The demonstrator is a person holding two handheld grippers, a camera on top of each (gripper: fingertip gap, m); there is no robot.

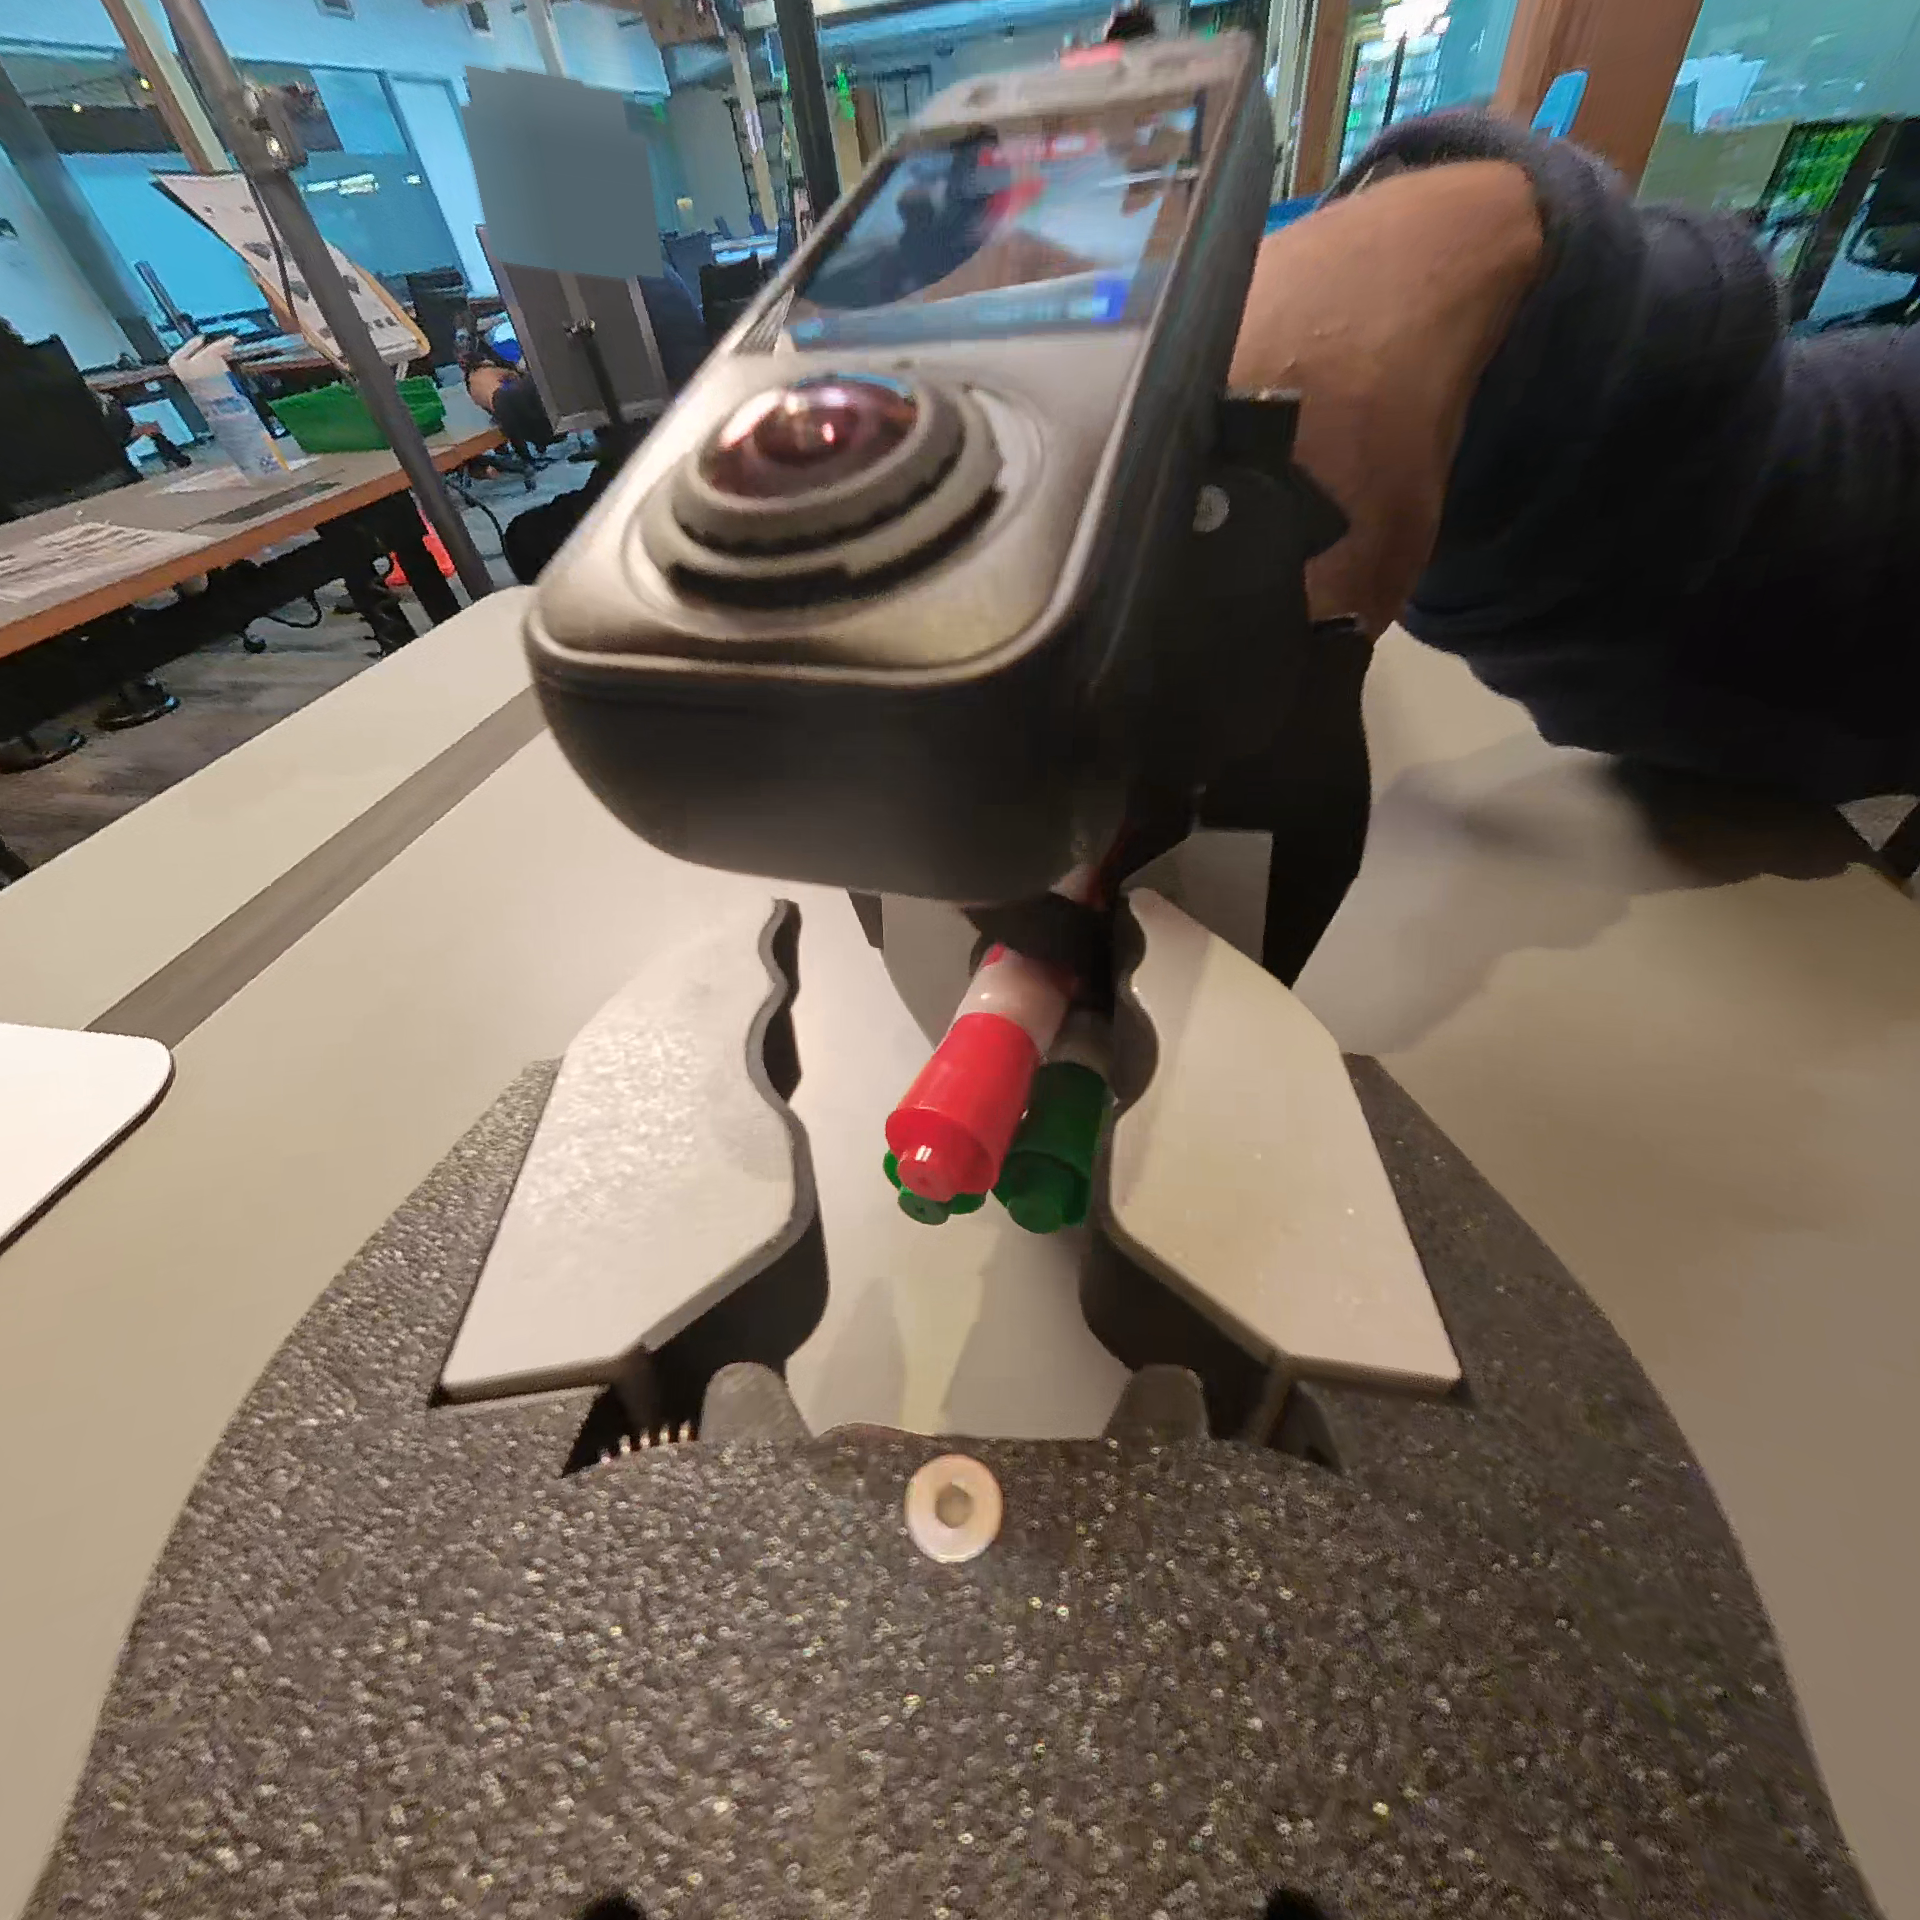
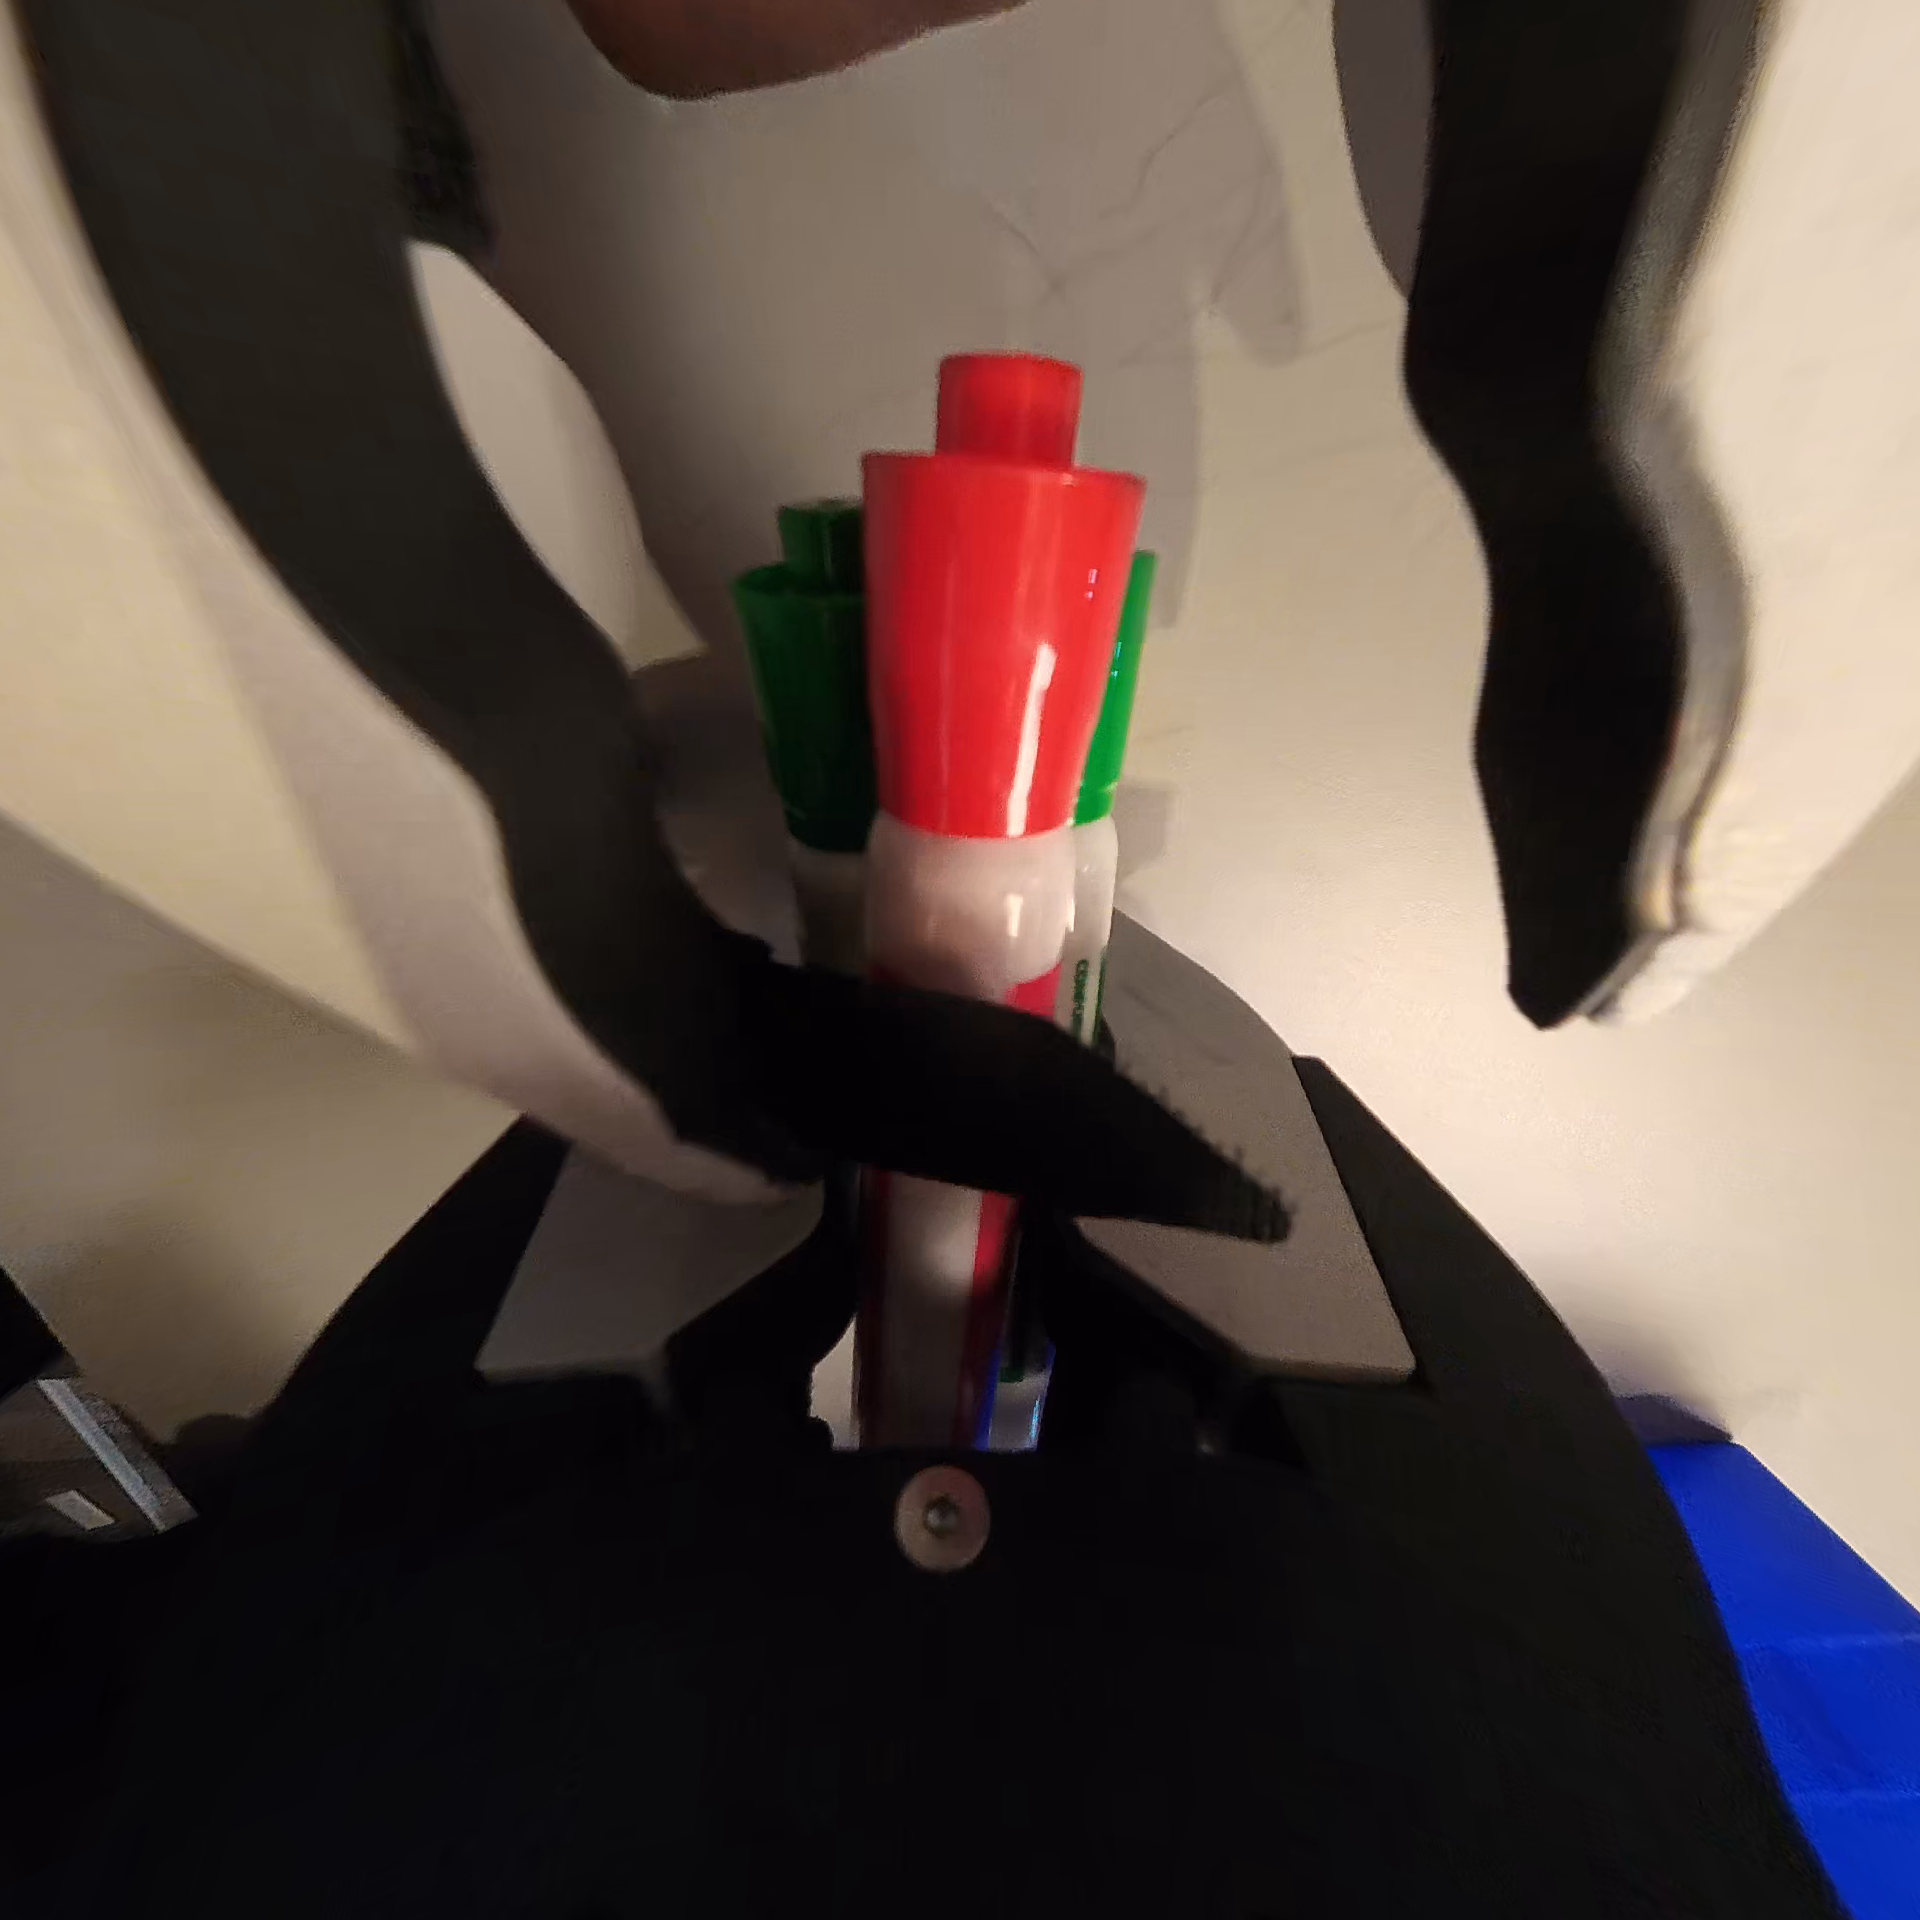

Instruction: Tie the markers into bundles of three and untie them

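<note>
The right gripper (image 2: 940, 1226) is clamped on the bundle of markers (image 2: 977, 748) – one red-capped, two green-capped – holding it just above the tabletop (image 1: 1558, 1195), caps toward the left gripper (image 1: 951, 1049). A black strap (image 2: 997, 1091) crosses the barrels, its toothed end sticking out free. The left fingers (image 1: 665, 1132) stand apart on either side of the caps, one tip seemingly against the strap.

Judging from this, the risk is the strap – a tug on it could drag the markers through the right fingers, or a green one underneath could slide out and roll away. The left fingers could also close on a cap instead.
</note>
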